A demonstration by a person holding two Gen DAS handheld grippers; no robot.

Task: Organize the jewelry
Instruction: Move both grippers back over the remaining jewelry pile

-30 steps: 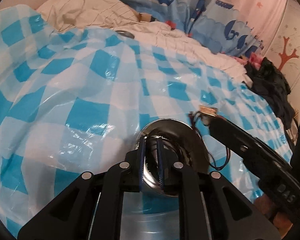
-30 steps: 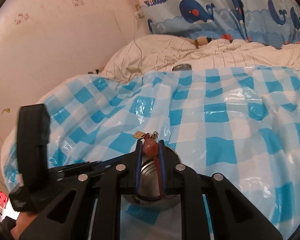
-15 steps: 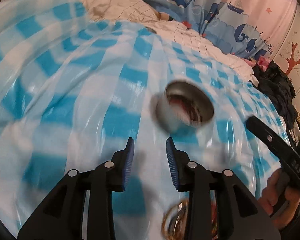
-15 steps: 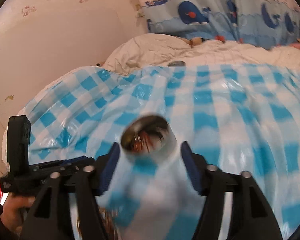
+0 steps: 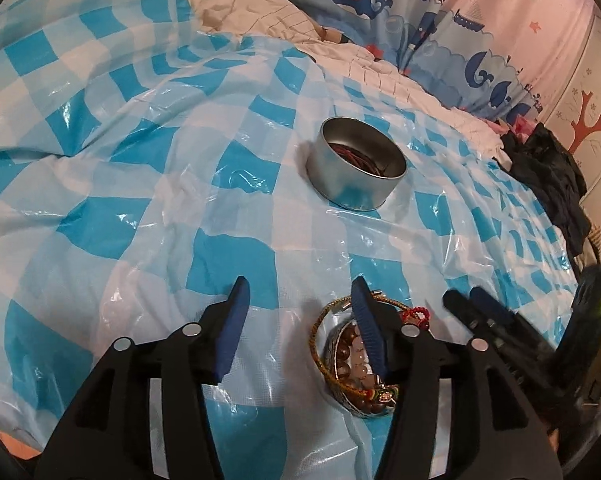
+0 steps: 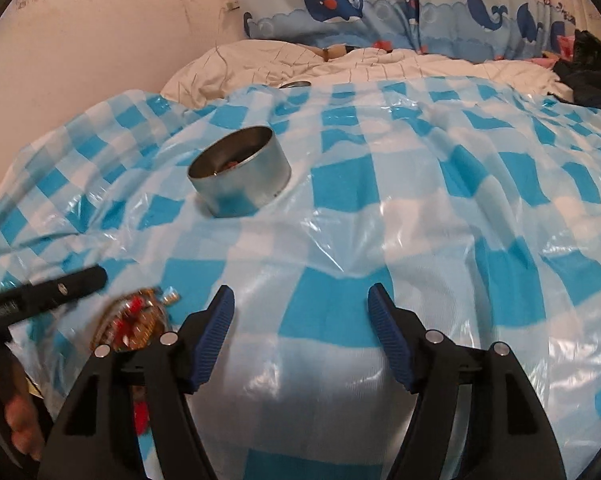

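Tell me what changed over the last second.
Both tools backed away from the metal tin, opening as they went. The right tool let go of the red-bead cord, and the left tool released the tin's rim. Nothing sits between either tool's jaws. The tin stayed on the checkered sheet; a jewelry pile is near.

We see a glossy, crinkled blue-and-white checked plastic sheet [image 5: 228,184], a round tin of smooth brushed metal [image 5: 354,184], polished brown bead bracelets [image 5: 350,354], and matt white quilted cloth bedding [image 6: 268,60].
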